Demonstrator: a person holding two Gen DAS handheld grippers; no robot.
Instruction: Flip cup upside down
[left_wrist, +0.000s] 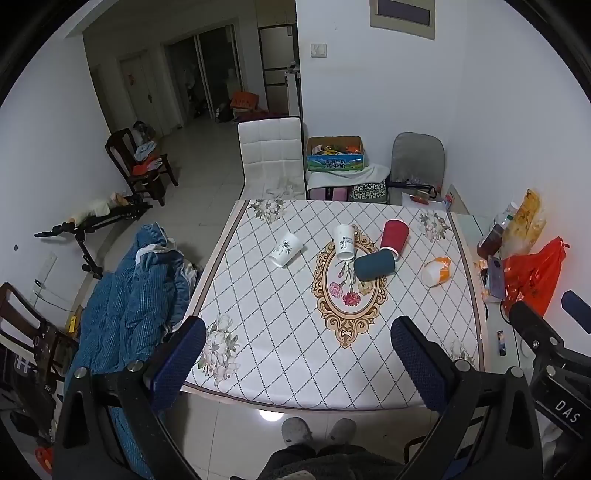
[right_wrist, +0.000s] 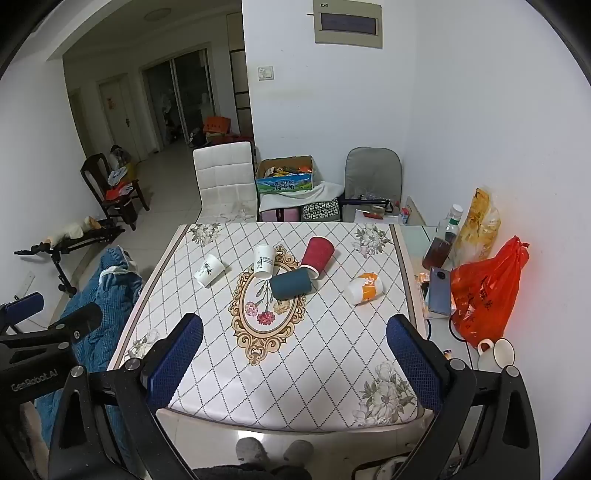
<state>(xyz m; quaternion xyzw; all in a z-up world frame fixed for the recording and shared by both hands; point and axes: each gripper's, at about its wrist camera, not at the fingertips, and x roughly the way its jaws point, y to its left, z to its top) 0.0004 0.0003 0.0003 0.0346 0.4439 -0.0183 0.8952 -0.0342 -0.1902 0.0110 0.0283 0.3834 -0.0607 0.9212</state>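
On the bench (right_wrist: 325, 369) with the diamond-pattern cloth, five cups lie on their sides, far ahead of both grippers. The orange cup (right_wrist: 364, 289) lies nearest the right gripper (right_wrist: 294, 360); the left gripper (left_wrist: 298, 363) is farther. Both jaws stand apart, empty.

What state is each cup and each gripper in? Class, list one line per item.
Plant-print white cup: on its side.
Text-print white cup: lying tilted, open end toward the camera.
Red cup: on its side.
Teal cup: on its side, against the red cup.
Orange cup: on its side.
Left gripper: open, empty.
Right gripper: open, empty.
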